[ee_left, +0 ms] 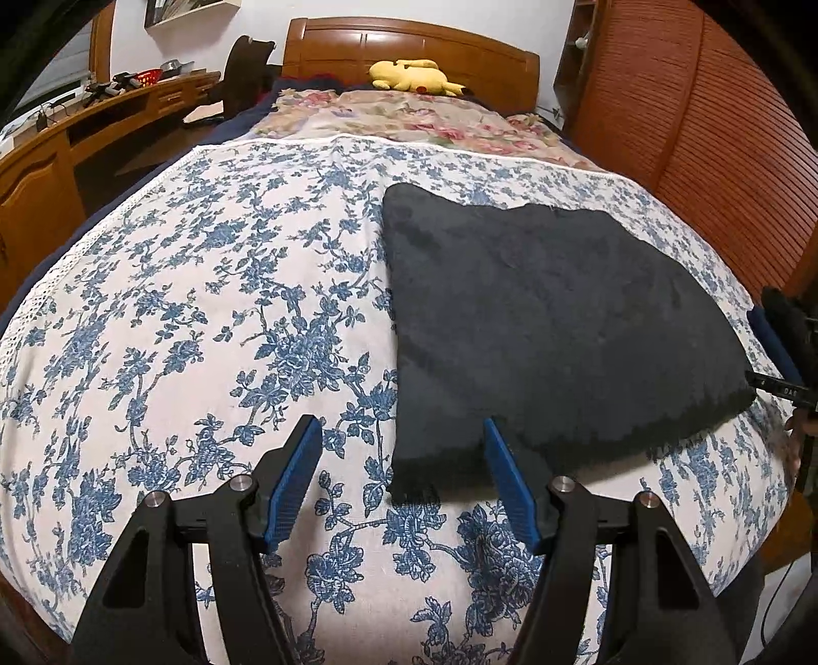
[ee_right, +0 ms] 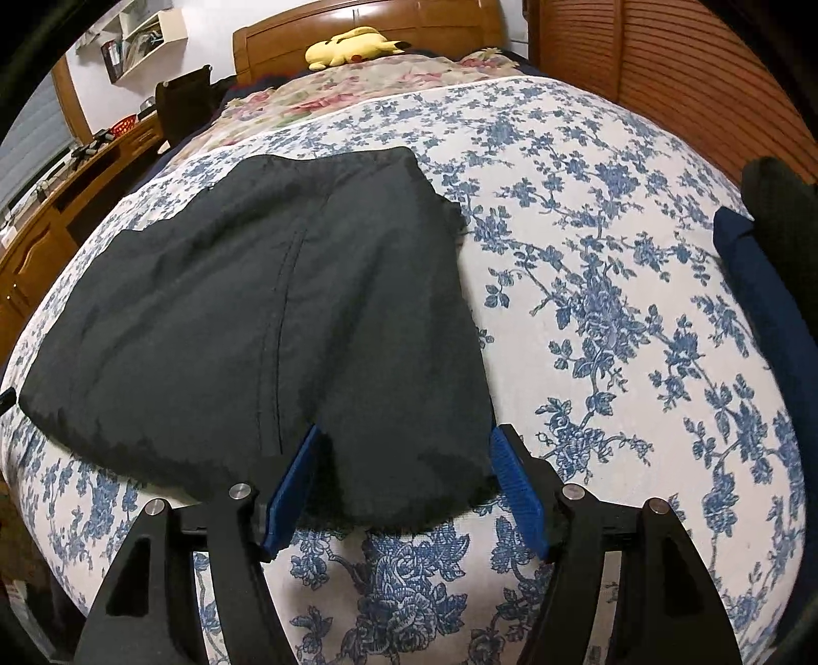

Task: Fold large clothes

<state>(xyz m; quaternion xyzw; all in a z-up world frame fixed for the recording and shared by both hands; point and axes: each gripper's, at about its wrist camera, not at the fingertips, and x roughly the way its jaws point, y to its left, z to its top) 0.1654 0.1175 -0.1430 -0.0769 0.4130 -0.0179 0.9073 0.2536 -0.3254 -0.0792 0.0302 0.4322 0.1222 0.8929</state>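
Observation:
A black garment [ee_left: 552,317] lies folded flat on the blue-flowered bedspread [ee_left: 204,307]. In the left wrist view my left gripper [ee_left: 401,429] stands open just above the bed, straddling the garment's near left corner; the right finger rests over the cloth's edge and the left finger is over bare bedspread. In the right wrist view the same garment [ee_right: 255,307] fills the left half. My right gripper [ee_right: 409,435] is open around the garment's near right corner, which lies loose between the blue pads [ee_right: 516,475]. The right gripper's blue pad [ee_left: 774,337] shows at the far right of the left wrist view.
A yellow plush toy [ee_left: 414,76] lies by the wooden headboard [ee_left: 409,41], behind a rose-patterned blanket [ee_left: 409,117]. A wooden desk [ee_left: 102,123] runs along the left and a slatted wooden wardrobe [ee_left: 690,128] along the right. Dark blue cloth [ee_right: 762,291] sits at the bed's right edge.

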